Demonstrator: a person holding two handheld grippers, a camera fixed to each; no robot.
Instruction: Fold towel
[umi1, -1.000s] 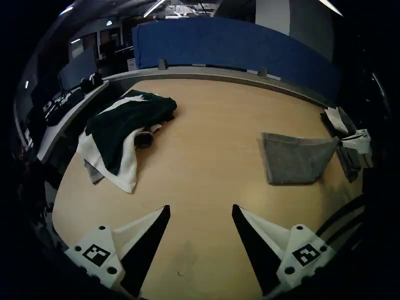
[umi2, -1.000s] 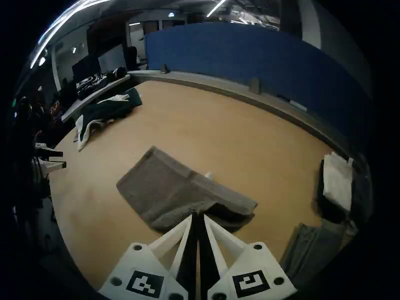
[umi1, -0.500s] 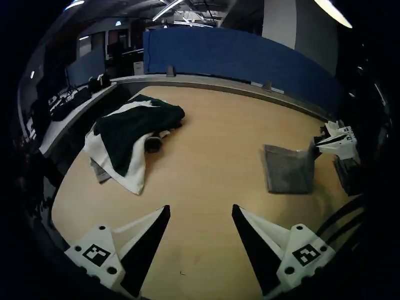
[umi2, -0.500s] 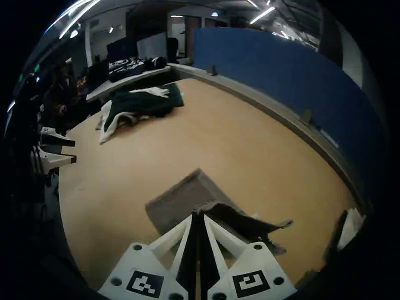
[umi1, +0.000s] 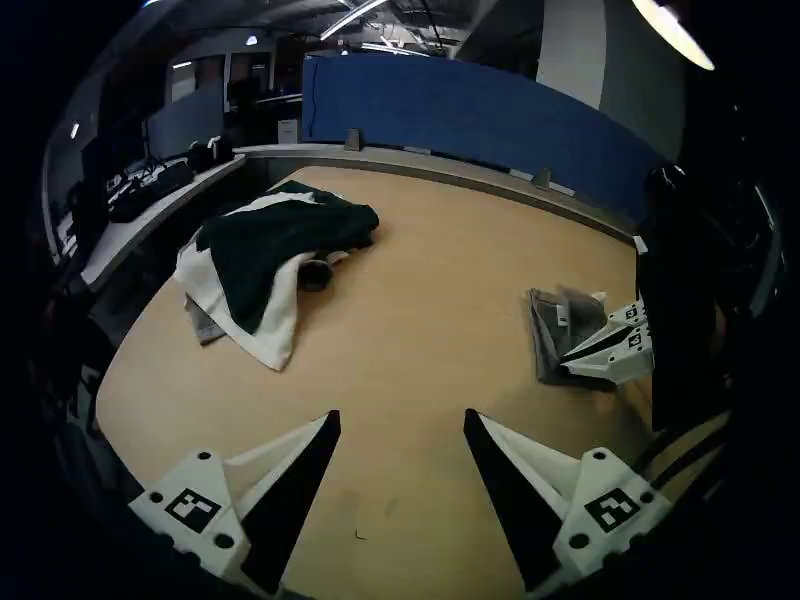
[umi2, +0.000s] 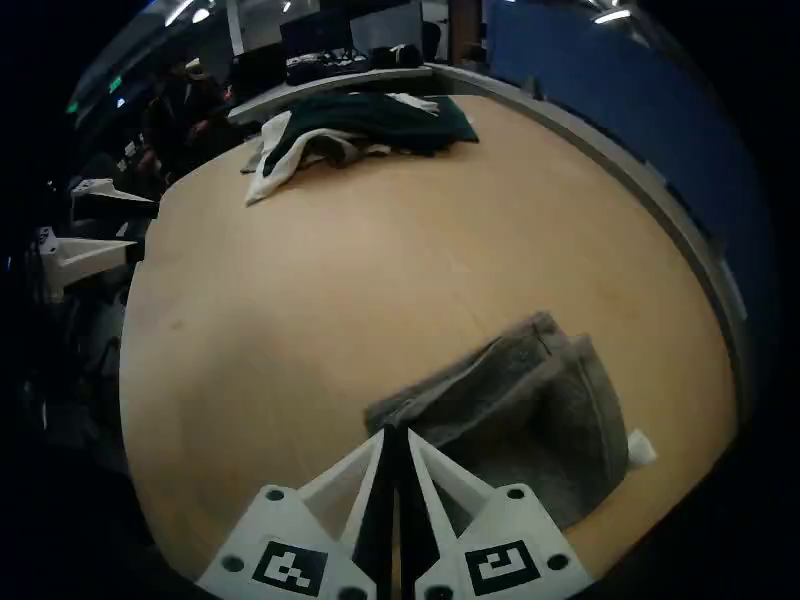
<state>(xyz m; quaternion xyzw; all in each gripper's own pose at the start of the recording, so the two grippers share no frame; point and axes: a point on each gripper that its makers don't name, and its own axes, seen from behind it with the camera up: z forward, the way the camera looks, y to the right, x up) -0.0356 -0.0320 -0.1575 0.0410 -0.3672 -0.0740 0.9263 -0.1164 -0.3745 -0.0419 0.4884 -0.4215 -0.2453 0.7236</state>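
Dark and white clothes (umi1: 270, 260) lie heaped at the left of the table (umi1: 440, 260). The left gripper (umi1: 400, 425) hovers with fingers spread wide, holding nothing. To the right the grey towel (umi1: 555, 315) lies folded, the right gripper (umi2: 397, 432) pinched on its edge

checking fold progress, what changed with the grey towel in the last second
The right gripper, shut on the grey towel, carried its edge over and down, leaving the towel folded narrower. The left gripper stayed open; the dark clothes pile stayed put.
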